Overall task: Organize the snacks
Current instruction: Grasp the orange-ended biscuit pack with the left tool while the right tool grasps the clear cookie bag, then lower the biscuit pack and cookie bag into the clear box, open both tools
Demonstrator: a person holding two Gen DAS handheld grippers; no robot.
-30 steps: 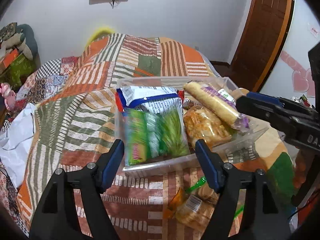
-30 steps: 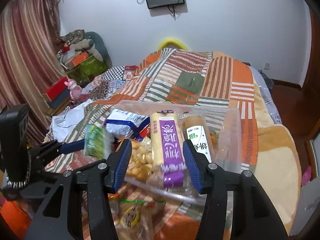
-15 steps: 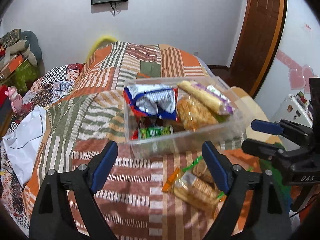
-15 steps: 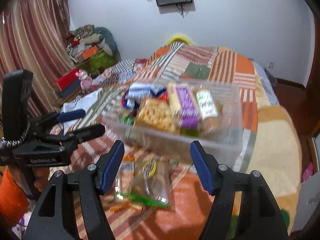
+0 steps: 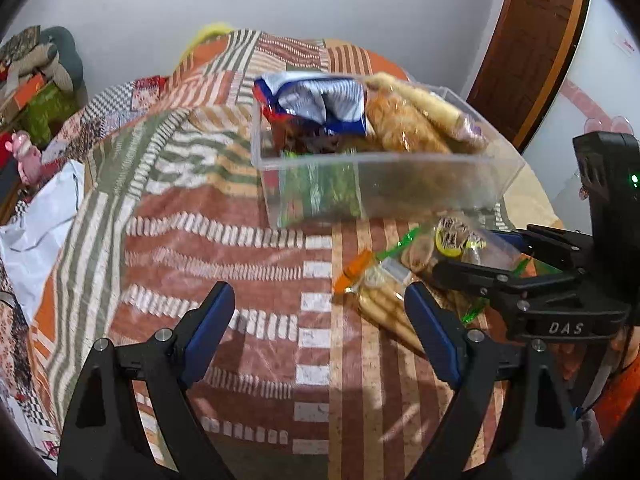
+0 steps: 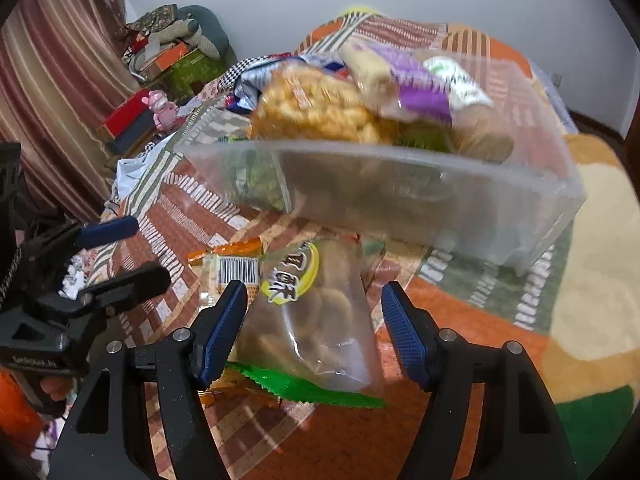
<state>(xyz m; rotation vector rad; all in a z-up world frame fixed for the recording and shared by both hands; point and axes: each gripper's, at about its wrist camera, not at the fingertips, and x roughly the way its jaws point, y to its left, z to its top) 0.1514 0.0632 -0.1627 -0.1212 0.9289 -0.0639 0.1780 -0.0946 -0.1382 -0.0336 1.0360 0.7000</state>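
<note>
A clear plastic bin (image 5: 440,184) (image 6: 440,200) stands on the patchwork blanket (image 5: 240,240), filled with a blue-white bag (image 5: 320,100), golden puffs (image 6: 316,108), a purple-labelled roll (image 6: 412,84) and a green pack (image 5: 320,192). In front of it lie two loose packets. The clear cookie bag (image 6: 316,320) with a green edge sits between the jaws of my right gripper (image 6: 316,308), which is open and not pressing on it. An orange-sealed stick packet (image 5: 380,300) (image 6: 236,268) lies beside it, close to the right finger of my open left gripper (image 5: 318,312), which holds nothing.
A white plastic sheet (image 5: 36,216) is crumpled at the bed's left side. Boxes, a pink toy (image 6: 162,110) and a striped curtain (image 6: 60,80) lie beyond it. A brown door (image 5: 532,40) stands at the right. The two grippers are close together over the packets.
The left gripper let go of the green pack and the right one the purple roll, both now in the bin. Both opened, drew back and sank toward the loose packets.
</note>
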